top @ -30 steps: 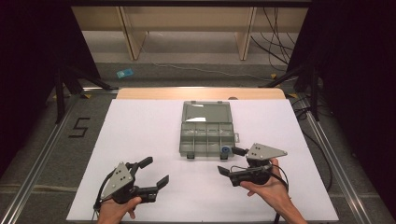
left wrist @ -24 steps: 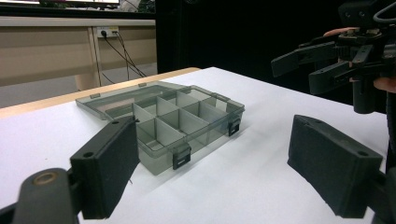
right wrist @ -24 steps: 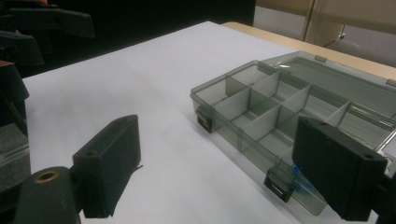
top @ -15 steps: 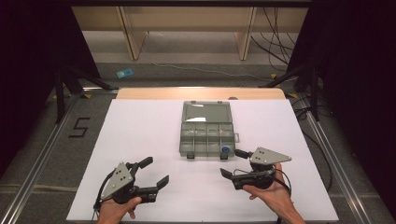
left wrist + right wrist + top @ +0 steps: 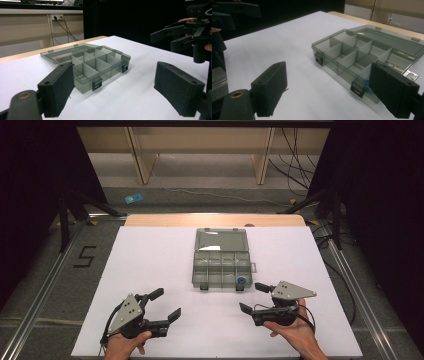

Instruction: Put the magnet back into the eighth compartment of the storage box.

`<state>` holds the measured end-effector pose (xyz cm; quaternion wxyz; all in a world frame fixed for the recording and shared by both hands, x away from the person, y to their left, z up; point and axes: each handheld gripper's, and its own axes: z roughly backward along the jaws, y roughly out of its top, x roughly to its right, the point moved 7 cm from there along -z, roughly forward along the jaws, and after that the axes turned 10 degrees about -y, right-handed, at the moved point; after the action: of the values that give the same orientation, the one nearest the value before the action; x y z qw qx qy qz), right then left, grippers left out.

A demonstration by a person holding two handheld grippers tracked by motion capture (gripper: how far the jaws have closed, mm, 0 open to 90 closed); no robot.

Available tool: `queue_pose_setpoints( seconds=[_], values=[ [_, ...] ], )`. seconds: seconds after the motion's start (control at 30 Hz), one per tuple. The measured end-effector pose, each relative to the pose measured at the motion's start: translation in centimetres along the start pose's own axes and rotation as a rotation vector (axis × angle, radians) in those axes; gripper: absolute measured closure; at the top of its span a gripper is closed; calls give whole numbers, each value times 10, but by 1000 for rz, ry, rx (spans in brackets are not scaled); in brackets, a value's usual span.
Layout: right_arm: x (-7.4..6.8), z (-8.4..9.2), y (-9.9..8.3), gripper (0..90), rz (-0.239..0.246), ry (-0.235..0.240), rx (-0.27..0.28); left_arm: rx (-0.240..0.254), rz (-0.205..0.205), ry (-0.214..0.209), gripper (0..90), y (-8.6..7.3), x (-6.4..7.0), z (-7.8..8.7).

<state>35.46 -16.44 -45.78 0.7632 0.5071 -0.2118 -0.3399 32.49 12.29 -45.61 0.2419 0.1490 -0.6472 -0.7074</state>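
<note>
A clear grey compartment box (image 5: 221, 263) lies open at the middle of the white table, its lid (image 5: 220, 239) folded back flat. A small blue thing (image 5: 241, 281) sits in its near right compartment. The same box (image 5: 93, 65) lies ahead in the left gripper view, and in the right gripper view the box (image 5: 362, 55) shows the blue thing (image 5: 367, 84) at its near corner. My left gripper (image 5: 164, 304) stands open near the front left, empty. My right gripper (image 5: 254, 297) stands open just right of the box's near corner, empty.
The white table (image 5: 150, 255) has free room left and right of the box. A wooden strip (image 5: 165, 220) runs along its far edge. Metal rails (image 5: 45, 290) flank the table; cables (image 5: 300, 165) and a blue item (image 5: 133, 198) lie on the floor behind.
My right gripper has drifted slightly toward me and to the right. The left gripper and the box have not moved.
</note>
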Motion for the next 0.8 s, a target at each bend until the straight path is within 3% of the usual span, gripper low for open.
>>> queue_pose_setpoints(
  seconds=[0.33,0.4,0.53,0.57,0.7,0.73,0.77,0.8],
  values=[
    [1,7,-5,163,4,-16,-13,1,5,1,161,0,0,0],
    [1,6,-5,163,11,-27,5,-1,1,0,161,0,0,0],
    [0,9,-8,162,9,-28,1,-1,0,0,161,0,0,0],
    [-2,9,-8,162,-10,-11,-1,-1,0,0,161,0,0,0],
    [0,14,-11,162,3,-35,-1,9,-2,-7,161,0,0,-1],
    [-2,14,-11,162,-14,-22,4,13,-2,-10,161,0,0,-1],
    [-1,15,-12,162,-5,-33,-8,11,-1,-10,161,0,0,-1],
    [1,15,-11,162,8,-46,13,7,-1,-7,161,0,0,-1]
  ],
)
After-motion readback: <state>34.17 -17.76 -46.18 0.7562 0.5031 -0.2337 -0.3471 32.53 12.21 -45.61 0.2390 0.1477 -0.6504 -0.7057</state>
